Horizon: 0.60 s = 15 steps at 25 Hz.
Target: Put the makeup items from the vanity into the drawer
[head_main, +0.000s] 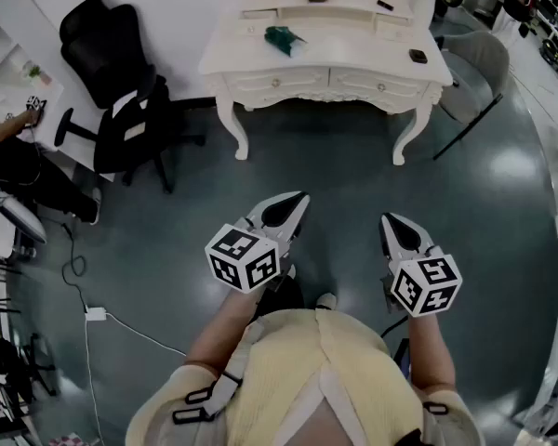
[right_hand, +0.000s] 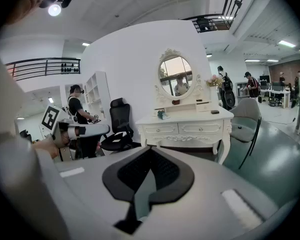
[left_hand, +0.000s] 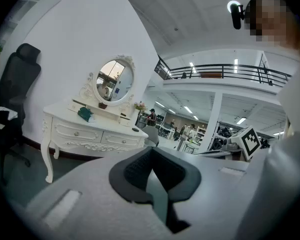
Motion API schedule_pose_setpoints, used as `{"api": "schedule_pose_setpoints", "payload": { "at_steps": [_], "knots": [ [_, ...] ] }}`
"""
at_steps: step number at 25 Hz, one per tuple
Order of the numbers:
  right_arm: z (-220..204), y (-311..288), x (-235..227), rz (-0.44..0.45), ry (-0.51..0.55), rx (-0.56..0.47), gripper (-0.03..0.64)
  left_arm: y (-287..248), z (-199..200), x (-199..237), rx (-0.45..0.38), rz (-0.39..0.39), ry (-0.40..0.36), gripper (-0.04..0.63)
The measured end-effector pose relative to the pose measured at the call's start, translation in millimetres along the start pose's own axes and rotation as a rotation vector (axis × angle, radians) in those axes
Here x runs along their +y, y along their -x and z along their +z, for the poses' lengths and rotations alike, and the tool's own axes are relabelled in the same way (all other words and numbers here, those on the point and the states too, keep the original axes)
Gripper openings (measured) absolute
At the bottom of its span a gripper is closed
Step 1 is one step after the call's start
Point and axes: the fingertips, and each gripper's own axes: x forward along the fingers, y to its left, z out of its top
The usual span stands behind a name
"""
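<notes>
Vanity worktop point(head_main: 353, 49) well ahead; L hand-held gripper point(head_main: 296, 203) & R hand-held gripper point(head_main: 389, 223) shut, empty; prob. approach step, next: reach & open drawer point(head_main: 274, 84).

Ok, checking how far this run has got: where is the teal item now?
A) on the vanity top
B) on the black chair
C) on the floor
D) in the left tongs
A: the teal item lies on the vanity top, while the left tongs and right tongs are shut on nothing, short of it.
</notes>
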Motion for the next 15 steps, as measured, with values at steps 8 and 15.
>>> {"api": "schedule_pose_setpoints", "payload": {
  "at_steps": [8,15],
  "knots": [
    [5.1,9.4,-22.4,0.041,-0.01,-0.02,0.002,-16.4,-2.8,-23.2,-0.019,0.03,-0.001,-0.005],
    [10.6,16.7,-36.9,0.066,0.017,-0.049,0.002,-28.8,-12.6,-32.6,-0.008,0.061,-0.019,-0.004]
  ]
}}
